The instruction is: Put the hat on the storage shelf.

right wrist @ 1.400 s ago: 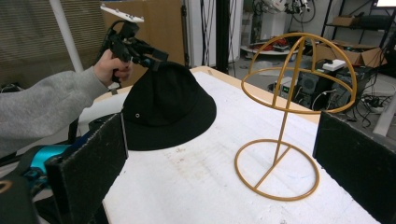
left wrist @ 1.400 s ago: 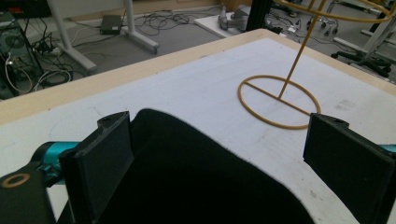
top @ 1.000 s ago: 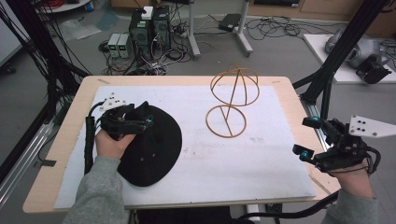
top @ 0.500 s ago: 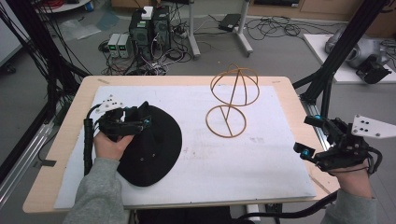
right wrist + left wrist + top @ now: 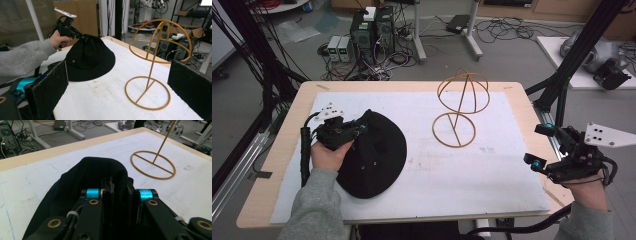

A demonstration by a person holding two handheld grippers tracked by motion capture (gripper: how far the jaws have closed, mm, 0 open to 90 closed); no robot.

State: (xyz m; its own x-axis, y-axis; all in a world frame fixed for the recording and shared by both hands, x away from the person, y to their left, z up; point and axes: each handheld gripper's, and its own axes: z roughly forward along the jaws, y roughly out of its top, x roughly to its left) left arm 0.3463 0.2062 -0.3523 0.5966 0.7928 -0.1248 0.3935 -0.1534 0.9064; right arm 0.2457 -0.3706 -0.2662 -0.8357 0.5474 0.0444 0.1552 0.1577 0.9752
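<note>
White-covered table (image 5: 492, 180), cables on floor beyond — left hand-held gripper (image 5: 354, 131) clamps black hat (image 5: 377, 155); right hand-held gripper (image 5: 539, 147) wide

Tongs (image 5: 119, 188) on black hat (image 5: 82, 177) — pinched

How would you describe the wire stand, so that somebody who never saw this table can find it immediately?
Start from the white sheet covering the wooden table. On its far part, right of the black hat, stands the golden wire stand: a flat ring base, one thin stem, and a round cage on top. It is the only see-through, upright thing there.
</note>
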